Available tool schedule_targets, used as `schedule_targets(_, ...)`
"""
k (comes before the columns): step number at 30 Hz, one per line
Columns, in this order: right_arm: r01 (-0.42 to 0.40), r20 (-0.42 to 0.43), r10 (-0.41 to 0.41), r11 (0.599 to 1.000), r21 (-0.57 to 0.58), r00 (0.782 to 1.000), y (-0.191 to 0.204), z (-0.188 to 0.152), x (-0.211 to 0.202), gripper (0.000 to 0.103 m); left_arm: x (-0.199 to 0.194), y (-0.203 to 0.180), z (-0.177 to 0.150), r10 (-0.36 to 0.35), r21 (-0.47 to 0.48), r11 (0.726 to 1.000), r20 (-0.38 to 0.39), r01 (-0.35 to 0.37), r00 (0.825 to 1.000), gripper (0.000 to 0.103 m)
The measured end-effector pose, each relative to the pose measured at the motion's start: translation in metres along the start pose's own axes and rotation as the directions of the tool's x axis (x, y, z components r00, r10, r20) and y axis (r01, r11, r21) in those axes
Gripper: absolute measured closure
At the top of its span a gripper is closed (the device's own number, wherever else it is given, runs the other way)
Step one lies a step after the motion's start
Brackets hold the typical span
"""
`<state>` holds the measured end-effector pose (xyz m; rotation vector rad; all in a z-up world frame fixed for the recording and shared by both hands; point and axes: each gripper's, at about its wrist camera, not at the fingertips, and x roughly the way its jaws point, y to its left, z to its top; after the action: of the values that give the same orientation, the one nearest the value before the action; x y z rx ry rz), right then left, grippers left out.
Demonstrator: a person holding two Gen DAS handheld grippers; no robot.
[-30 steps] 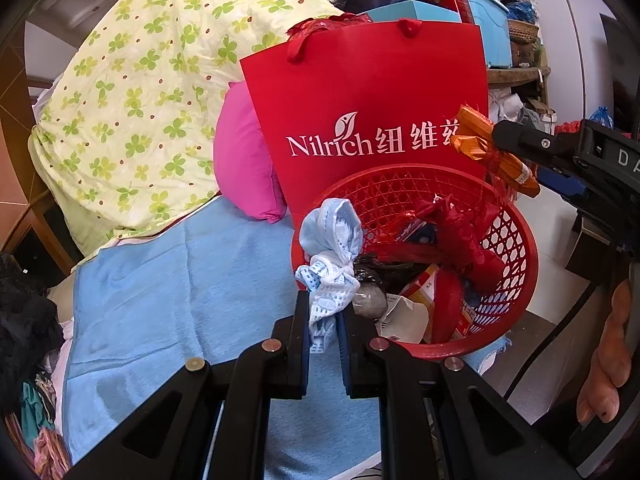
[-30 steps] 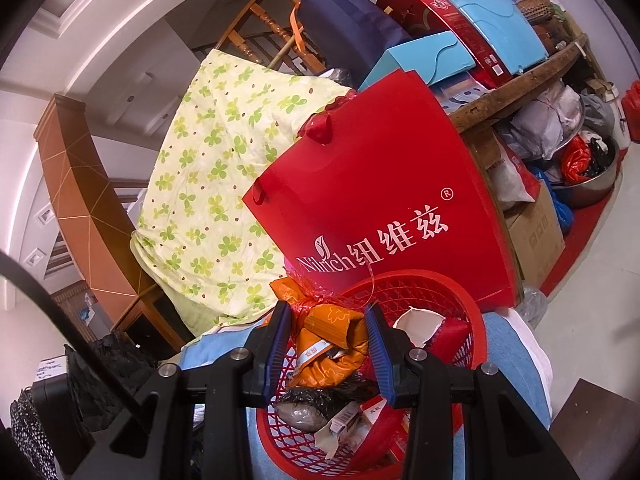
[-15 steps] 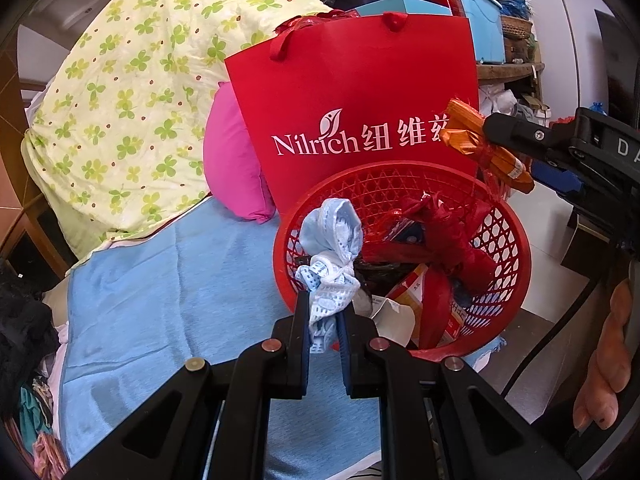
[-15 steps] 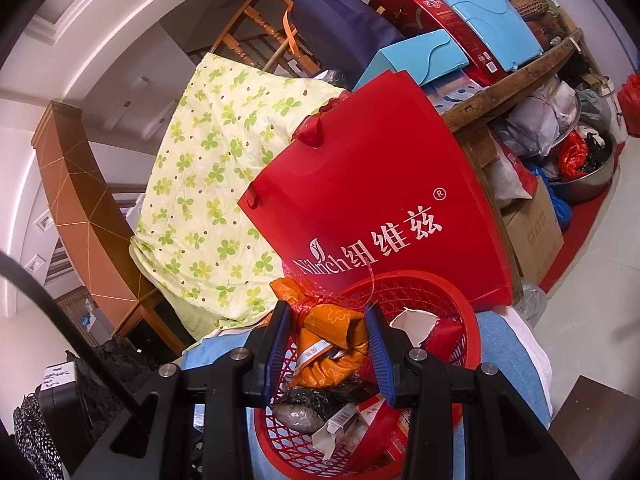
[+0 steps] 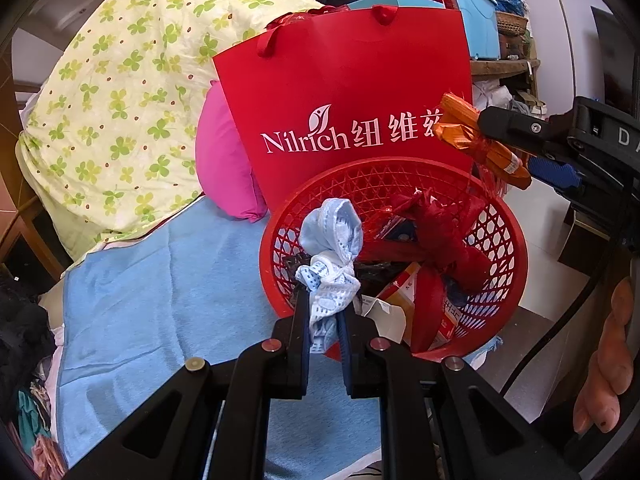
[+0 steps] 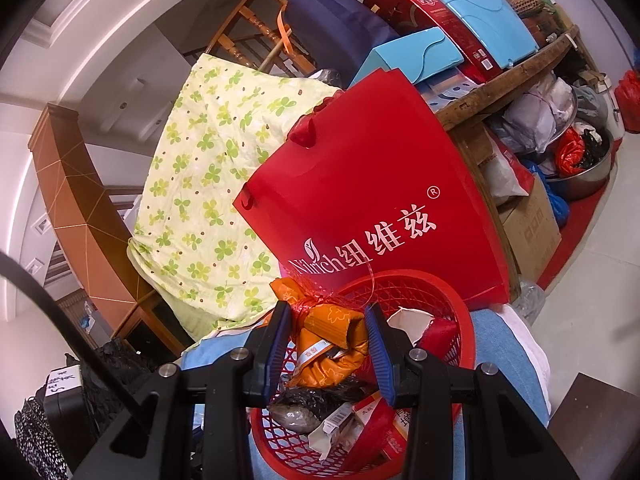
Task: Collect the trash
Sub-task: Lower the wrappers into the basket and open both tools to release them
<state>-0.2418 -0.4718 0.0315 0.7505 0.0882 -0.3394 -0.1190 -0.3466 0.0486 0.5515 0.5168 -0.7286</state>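
L gripper clamped on pale-blue crumpled cloth scrap at near rim of round red plastic mesh basket. R gripper clamped on orange foil wrapper above basket. Risk: early release at rim; cloth drops outside onto blue towel.

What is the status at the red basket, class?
Left gripper shut on blue cloth scrap. Right gripper shut on orange wrapper. Both over the red basket. Nothing in the way.
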Motion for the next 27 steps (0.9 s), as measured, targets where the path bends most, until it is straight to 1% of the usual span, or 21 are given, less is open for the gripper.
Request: schedule_targets(27,0.011,-0.009,-0.011,1.000,0.014,1.000,-0.004,-0.002,0.001,0.061,0.014,-0.009,0.003,-0.014,0.003,1.000,-0.016,0.014,1.000,0.088)
